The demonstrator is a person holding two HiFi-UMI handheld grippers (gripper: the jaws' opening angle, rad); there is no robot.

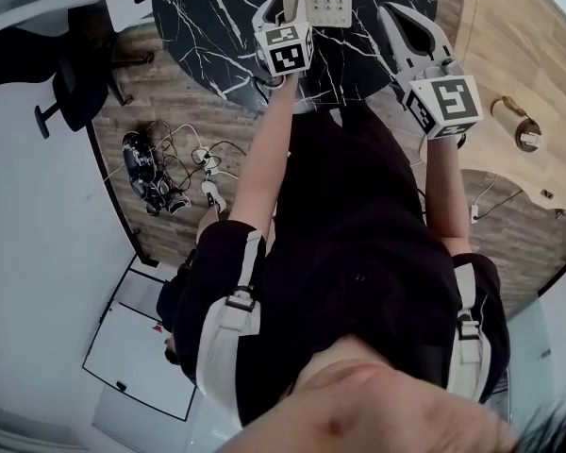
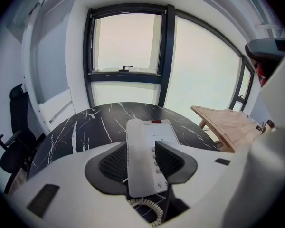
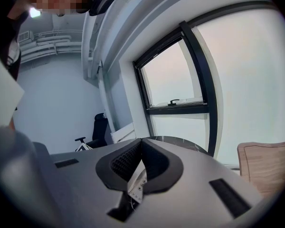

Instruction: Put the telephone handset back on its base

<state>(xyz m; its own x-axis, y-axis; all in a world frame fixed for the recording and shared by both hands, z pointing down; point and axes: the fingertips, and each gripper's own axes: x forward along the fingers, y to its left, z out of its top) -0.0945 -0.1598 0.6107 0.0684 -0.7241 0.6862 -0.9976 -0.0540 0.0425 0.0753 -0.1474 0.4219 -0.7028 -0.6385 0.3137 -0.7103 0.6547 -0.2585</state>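
Left tongs wide, handset between them, not pinched. Right tongs closed on nothing, at 3 o'clock of the left. Handset lies on its base, 12 o'clock on the bench. Looks seated. Risk: the tongs or the cord snag on pull-out and tip the handset off.

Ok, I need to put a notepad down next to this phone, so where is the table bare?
The marble table is bare left of the telephone, toward the office chair, and beyond it, toward the window. The near edge is crowded: the open left claw straddles the handset, the coiled cord lies below, and the shut right claw hovers at the telephone's right.
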